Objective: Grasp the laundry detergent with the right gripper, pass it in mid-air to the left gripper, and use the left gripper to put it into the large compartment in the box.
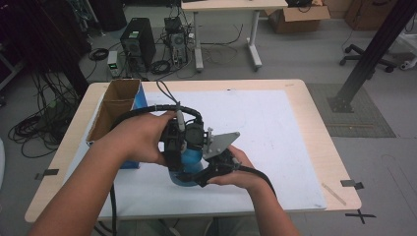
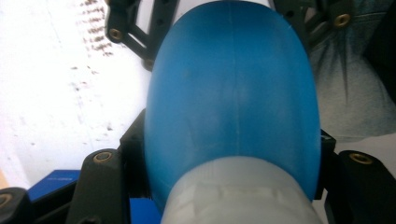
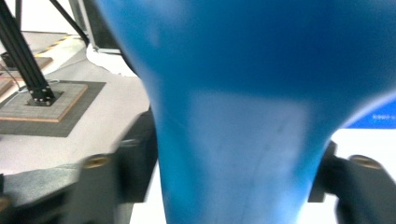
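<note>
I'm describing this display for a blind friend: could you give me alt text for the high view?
Two hands hold a blue bottle between two black devices, the left hand-held gripper and the right hand-held gripper, over a white mat on a wooden table. An open cardboard box stands at the left.

A: The blue bottle looks like smooth, semi-matt plastic with a faint mould seam; its whitish cap seems frosted plastic.

B: And each hand-held gripper?

A: Matt black plastic with brass-coloured screw inserts, on the left hand-held gripper and the right hand-held gripper alike.

B: The tabletop?

A: Pale wood under a smooth white matt sheet. The cardboard box is rough brown.
</note>
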A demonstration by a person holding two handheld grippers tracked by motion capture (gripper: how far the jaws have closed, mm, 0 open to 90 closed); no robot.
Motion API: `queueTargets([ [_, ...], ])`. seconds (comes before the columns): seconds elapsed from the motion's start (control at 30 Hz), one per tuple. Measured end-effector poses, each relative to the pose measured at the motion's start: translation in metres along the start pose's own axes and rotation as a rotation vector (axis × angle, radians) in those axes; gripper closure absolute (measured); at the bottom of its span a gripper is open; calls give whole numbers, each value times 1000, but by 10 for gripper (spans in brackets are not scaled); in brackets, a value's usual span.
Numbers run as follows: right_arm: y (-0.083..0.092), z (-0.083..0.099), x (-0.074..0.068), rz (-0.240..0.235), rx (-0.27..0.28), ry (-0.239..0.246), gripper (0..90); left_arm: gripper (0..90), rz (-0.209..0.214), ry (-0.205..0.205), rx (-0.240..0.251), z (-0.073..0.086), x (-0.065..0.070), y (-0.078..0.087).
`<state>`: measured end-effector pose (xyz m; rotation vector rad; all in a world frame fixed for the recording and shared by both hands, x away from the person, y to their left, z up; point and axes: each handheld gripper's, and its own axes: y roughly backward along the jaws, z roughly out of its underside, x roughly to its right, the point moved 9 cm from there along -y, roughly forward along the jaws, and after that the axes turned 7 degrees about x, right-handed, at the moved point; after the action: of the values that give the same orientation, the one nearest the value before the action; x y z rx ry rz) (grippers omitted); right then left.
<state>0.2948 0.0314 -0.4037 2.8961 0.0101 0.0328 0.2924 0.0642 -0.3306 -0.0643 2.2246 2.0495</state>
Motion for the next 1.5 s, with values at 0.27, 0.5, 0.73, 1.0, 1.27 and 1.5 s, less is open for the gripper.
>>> queueTargets([
  [0.27, 12, 6, 6, 63, -8, -16, 202, 391, -5, 17, -4, -1, -3, 5],
  [0.5, 23, 7, 12, 99, -28, -14, 84, 390, -6, 37, -6, -1, -6, 5],
  [0.73, 38, 13, 16, 124, -62, -15, 6, 390, -5, 109, -1, 1, -13, 8],
  [1.0, 75, 20, 23, 180, -126, -16, 8, 389, -2, 264, -29, 9, -24, 17],
  [1.27, 119, 31, 31, 246, -211, -28, 9, 389, -9, 486, -34, 19, -39, 32],
  [1.5, 146, 44, 34, 288, -267, -50, 11, 389, -40, 647, -54, 27, -52, 48],
])
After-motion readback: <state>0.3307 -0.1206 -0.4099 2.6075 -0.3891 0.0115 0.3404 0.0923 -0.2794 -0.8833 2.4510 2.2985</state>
